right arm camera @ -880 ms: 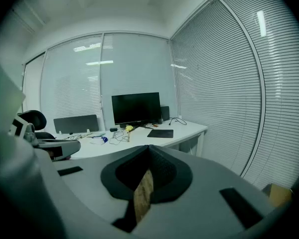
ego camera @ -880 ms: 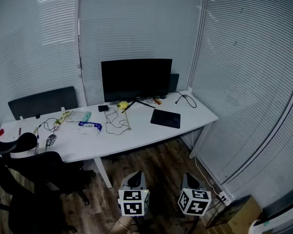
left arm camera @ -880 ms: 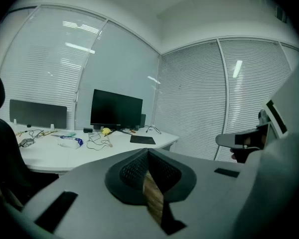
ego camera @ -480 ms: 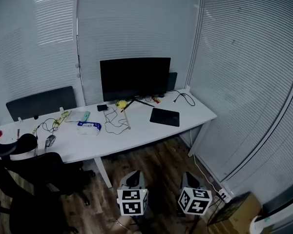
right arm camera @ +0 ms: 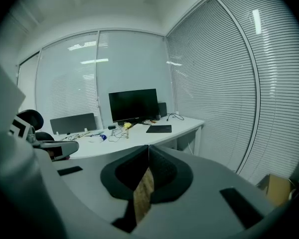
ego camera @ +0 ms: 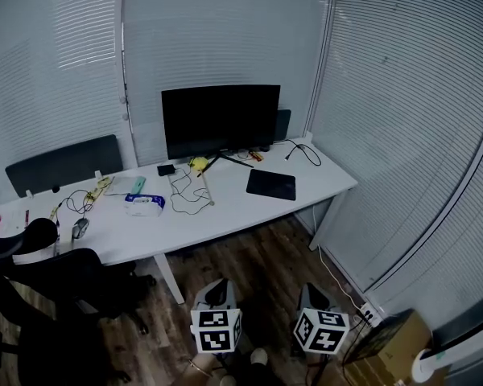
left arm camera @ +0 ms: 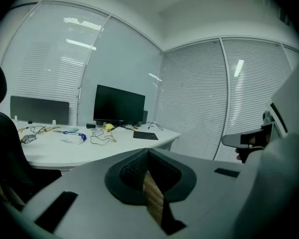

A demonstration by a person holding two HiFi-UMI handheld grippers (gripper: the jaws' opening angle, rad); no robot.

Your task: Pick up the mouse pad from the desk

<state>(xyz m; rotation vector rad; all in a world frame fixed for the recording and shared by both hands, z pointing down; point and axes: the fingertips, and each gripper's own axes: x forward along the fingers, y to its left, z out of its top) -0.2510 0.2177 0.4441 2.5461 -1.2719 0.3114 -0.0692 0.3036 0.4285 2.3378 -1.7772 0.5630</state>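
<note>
Mouse pad (ego camera: 271, 184) plain black; desk (ego camera: 225, 215) white; monitor (ego camera: 220, 121) black; floor (ego camera: 266, 272) dark brown wood grain; blinds (ego camera: 402, 119) pale grey, fine horizontal stripes; chair (ego camera: 56, 296) black.

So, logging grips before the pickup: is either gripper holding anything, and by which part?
Nothing held: left gripper and right gripper are shut, empty; the mouse pad lies on the desk.
</note>
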